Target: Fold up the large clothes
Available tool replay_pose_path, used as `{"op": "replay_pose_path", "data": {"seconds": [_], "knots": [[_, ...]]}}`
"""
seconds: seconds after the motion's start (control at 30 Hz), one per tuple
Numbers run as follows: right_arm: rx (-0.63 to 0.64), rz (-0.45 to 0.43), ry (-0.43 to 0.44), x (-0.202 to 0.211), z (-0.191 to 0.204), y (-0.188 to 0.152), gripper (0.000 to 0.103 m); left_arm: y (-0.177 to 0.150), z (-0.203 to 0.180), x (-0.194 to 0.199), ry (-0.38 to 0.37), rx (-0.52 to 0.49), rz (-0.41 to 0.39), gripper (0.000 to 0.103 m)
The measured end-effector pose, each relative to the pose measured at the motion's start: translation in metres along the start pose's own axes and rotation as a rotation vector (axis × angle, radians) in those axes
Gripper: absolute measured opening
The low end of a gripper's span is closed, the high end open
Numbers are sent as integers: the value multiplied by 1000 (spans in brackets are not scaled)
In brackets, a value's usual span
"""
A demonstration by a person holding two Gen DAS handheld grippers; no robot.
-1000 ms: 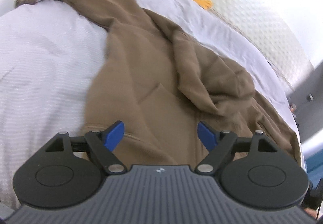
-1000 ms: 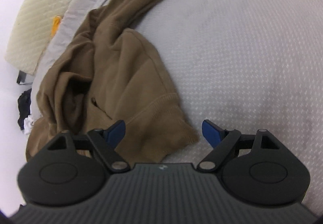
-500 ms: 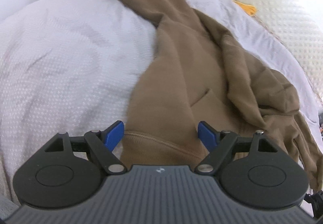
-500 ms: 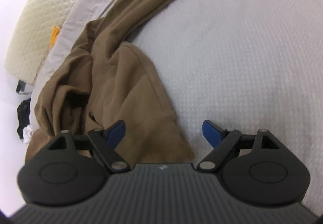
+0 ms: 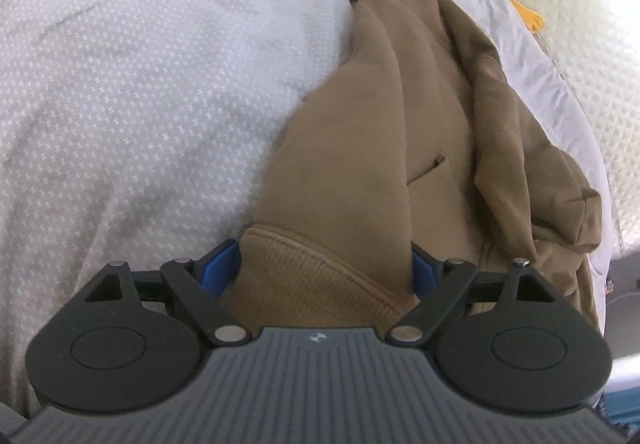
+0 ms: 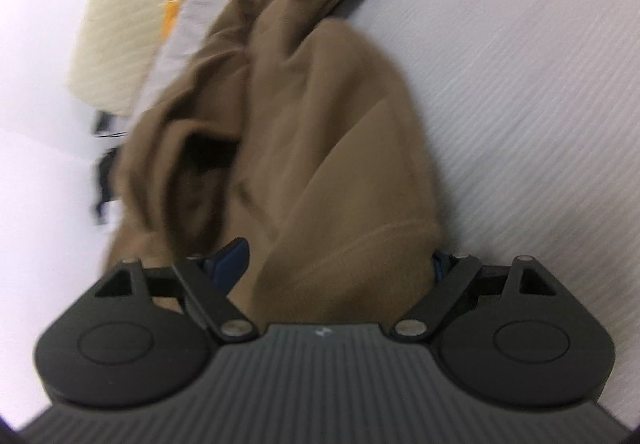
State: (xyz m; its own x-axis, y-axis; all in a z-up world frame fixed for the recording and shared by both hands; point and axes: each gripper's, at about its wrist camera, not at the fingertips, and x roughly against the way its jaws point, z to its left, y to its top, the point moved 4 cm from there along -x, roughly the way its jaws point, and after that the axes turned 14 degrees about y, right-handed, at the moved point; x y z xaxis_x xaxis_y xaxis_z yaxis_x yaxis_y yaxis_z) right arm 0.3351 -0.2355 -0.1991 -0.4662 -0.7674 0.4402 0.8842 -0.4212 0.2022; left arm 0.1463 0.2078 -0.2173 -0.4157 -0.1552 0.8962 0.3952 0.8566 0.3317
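A brown hoodie lies crumpled on a pale bed cover, one sleeve running off to the top. My left gripper is low over its ribbed hem; the jaws are opening, and the hem corner sits between the blue fingers without being squeezed. In the right wrist view, which is blurred, the hoodie shows its other hem corner. My right gripper is open around that corner, with one blue finger on the cloth's left and the other mostly hidden behind it.
A cream quilted mattress edge with an orange tag borders the bed beyond the hoodie, also visible as the cream edge. The pale bed cover stretches wide beside the garment. Dark items lie off the bed's far side.
Both grippers have come down and closer to the hoodie's hem. Each hem corner now sits between the fingers, where before the fingers hovered short of it. The right wrist view has blurred.
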Motion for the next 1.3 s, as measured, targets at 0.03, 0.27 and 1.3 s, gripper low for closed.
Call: {"op": "replay_pose_path", "data": {"seconds": [0.03,0.27,1.3], "knots": [[3,11,23,-1,2,-2,87,-2,-2,-1,-8,-7,10,87],[87,20,-77,-15,5,-4,65,-7,-12,2,21,-65,-10,62],[139,106,-194,40,26,-45,19,22,0,45,55,-238,73,20]]}}
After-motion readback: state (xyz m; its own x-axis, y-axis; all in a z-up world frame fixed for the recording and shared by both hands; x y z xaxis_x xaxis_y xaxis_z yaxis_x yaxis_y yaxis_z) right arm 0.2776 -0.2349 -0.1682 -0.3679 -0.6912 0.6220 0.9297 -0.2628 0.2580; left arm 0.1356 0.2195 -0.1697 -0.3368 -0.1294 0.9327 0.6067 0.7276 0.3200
